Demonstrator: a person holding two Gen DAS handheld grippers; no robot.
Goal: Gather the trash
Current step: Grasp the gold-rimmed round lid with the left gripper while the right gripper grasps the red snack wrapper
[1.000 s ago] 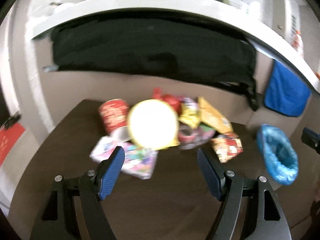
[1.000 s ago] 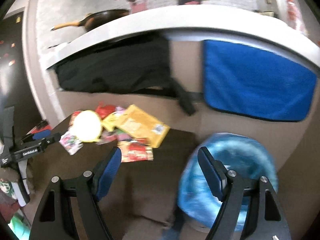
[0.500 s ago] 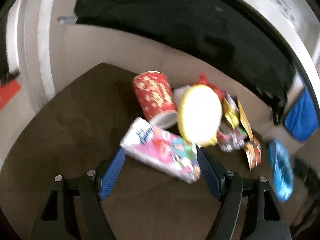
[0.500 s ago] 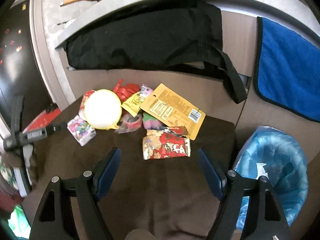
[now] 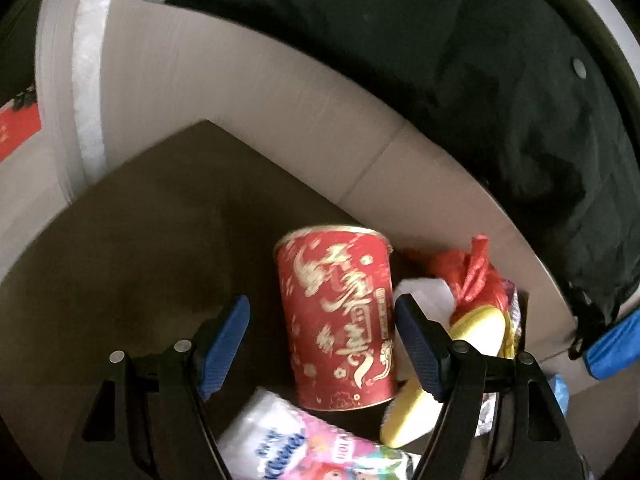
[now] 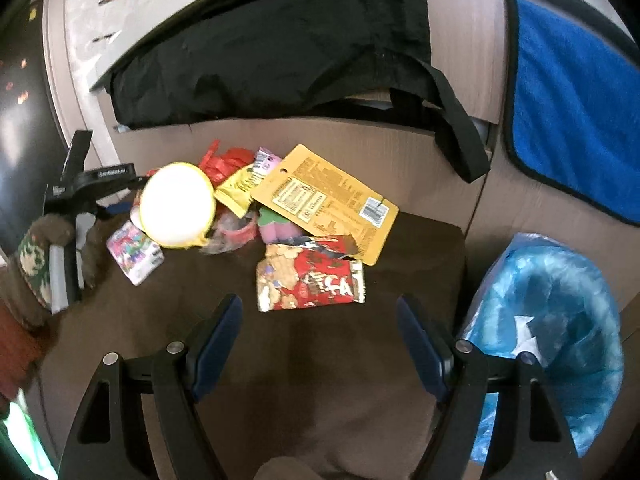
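Two grippers, both spread wide and empty. Biggest first: the crinkly blue plastic-lined bin [image 6: 560, 332] gapes beside the dark table [image 6: 320, 380] — handy for dropping. My left gripper [image 5: 322, 340] straddles the red paper cup [image 5: 338, 320] without touching; my right gripper [image 6: 318, 336] hovers near a torn glossy red wrapper [image 6: 310, 282].

A dark brown table [image 6: 320, 360] carried a heap of litter near its far edge: a red paper cup [image 5: 336, 320] lying on its side, a tissue pack [image 6: 134, 254], a yellow-rimmed lid [image 6: 178, 204], a yellow card-backed packet [image 6: 328, 204] and a torn red snack wrapper [image 6: 310, 282].
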